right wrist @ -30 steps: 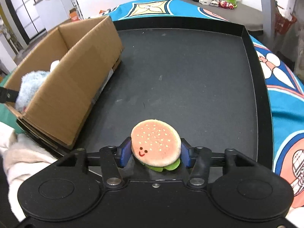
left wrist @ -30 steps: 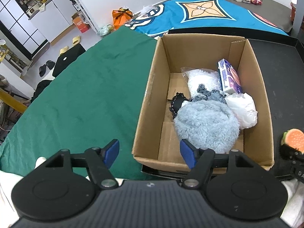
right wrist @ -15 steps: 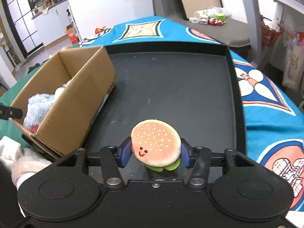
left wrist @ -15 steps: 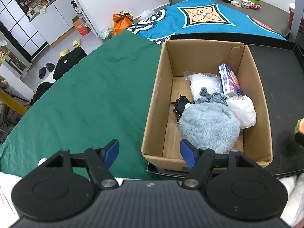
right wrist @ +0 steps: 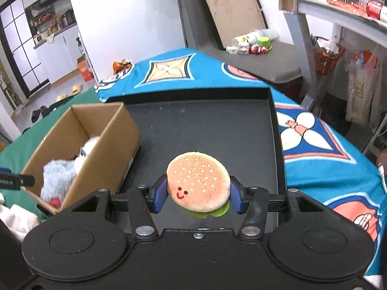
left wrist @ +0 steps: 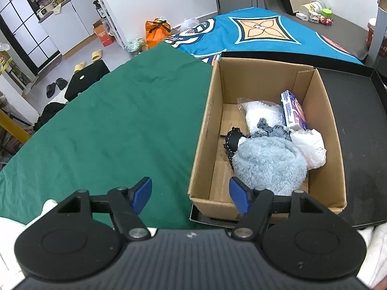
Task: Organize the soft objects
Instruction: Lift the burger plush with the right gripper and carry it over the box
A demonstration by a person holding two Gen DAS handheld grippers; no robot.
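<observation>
Squeezing round plush burger (right wrist: 198, 181) in right gripper (right wrist: 197, 194), left gripper (left wrist: 191, 194) wide, fuzzy blue plush (left wrist: 268, 163) half-hiding items in cardboard box (left wrist: 205, 130)

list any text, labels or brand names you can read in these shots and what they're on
No text can be read with confidence.
Purple packet in the cardboard box: printed, too blurred to read.
Black bar at the right view's left edge: white lettering, cut off and too small.
Orange carton on the floor: marking too small.
Plush burger in the right tool: a stitched smiley only, no words.
</observation>
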